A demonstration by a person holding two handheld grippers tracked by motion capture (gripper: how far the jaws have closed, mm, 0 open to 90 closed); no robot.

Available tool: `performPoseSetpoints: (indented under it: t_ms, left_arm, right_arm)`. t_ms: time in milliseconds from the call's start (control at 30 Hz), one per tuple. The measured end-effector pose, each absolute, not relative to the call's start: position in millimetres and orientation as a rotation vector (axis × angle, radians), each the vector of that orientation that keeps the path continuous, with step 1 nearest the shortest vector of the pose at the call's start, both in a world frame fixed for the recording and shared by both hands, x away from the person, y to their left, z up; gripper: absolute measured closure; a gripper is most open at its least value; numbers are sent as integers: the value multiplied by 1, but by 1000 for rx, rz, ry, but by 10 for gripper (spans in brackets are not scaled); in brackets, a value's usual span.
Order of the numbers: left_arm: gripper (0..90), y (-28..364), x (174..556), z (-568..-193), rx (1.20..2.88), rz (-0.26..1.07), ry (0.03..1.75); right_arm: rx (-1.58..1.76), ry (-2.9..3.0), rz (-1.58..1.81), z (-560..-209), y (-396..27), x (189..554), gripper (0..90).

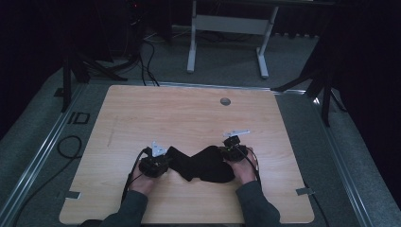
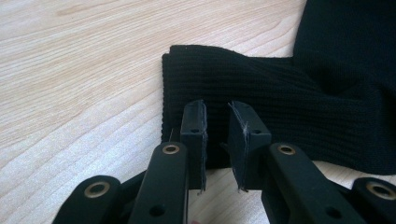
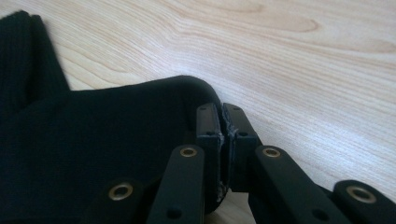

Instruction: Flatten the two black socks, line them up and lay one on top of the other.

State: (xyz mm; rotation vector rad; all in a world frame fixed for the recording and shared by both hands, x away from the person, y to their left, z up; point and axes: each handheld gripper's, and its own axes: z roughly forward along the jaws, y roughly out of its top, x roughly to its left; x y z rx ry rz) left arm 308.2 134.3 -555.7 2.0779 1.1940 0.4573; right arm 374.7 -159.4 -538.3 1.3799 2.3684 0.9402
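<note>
Worktop (image 1: 189, 113): pale wood, rounded corners, small grey round cap (image 1: 225, 101) set in it near the far edge. Grey carpet around it, a light-coloured desk frame (image 1: 227, 33) standing beyond.

Black knit garment (image 1: 203, 163) lay on the near half of the worktop, between the two hands, spread left to right. Ribbed end toward the left side, a plainer, wider part toward the right.

Left tongs (image 2: 215, 122) stood at the ribbed end (image 2: 261, 93) of the garment. Jaws a little apart, a clear gap between the pads, the ribbed knit lying under and behind that gap; nothing pinched. Loose threads clung to the pad edges.

Right tongs (image 3: 221, 122) sat at the rounded edge of the garment's other end (image 3: 93, 140). Jaws nearly together, only a thin slit between the pads. Dark cloth reached the left pad, but whether any was caught in the slit could not be told.

Left hand (image 1: 142, 182) and right hand (image 1: 245, 170) came in from the near edge in dark sleeves, forearms angled slightly inward, each hand low on the worktop behind its tongs. Grey plates topped both tongs; cables trailed back toward the person.
</note>
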Motion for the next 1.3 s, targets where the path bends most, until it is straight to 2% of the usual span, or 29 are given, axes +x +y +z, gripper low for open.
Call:
performPoseSetpoints:
  t_ms: [300, 800, 1100, 1300]
  left_arm:
    - [772, 135, 309, -556, 2074, 448, 1196]
    - [771, 136, 307, -556, 2076, 447, 1196]
    - [770, 135, 307, -555, 2075, 442, 1199]
    - [768, 134, 304, -555, 2081, 437, 1196]
  right_arm:
    - [1350, 2342, 1003, -521, -158, 364, 866]
    - [1307, 2291, 1098, -490, -166, 321, 866]
    - [1338, 2246, 1098, -485, -188, 303, 864]
    - [1381, 2266, 1060, -501, -198, 298, 863]
